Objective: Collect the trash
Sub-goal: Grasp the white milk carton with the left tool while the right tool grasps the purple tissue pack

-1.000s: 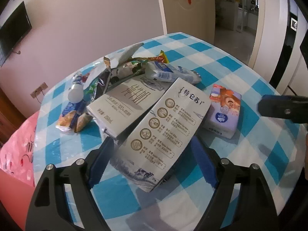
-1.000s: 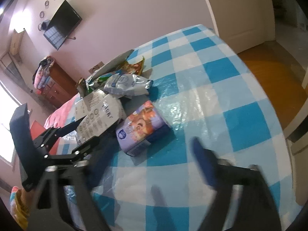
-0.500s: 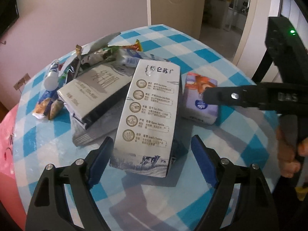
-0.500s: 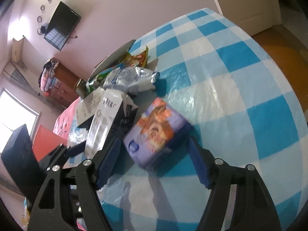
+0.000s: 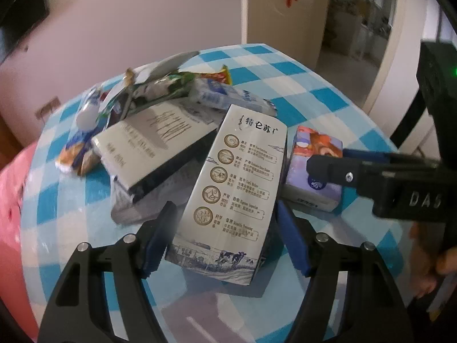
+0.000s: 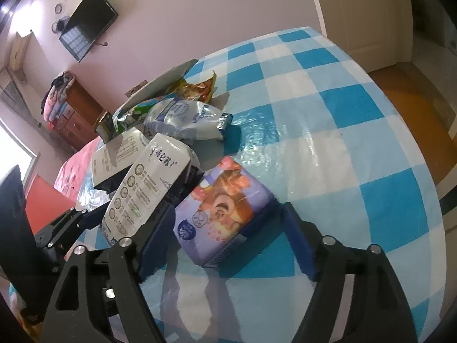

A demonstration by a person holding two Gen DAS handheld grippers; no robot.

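Trash lies heaped on a round table [image 6: 328,131] under a blue-and-white checked cloth. At the heap's near edge a flattened white milk carton [image 5: 237,188], printed with round bronze seals and a cow scene along its bottom, lies propped on the pile. The left gripper [image 5: 222,237] straddles its lower end, its jaws having just been closing, blue pads at or just short of the carton's sides; whether they already press on it cannot be told. Just right of the carton sits a purple tissue pack [image 6: 222,214] with an orange cartoon print. The right gripper [image 6: 228,240] brackets the pack, its jaws having just been opening and now standing wide, with gaps on both sides. Behind the carton lie a second carton [image 5: 154,148] in white and black, a crumpled white pouch [image 6: 185,120] and foil wrappers [image 6: 200,87].
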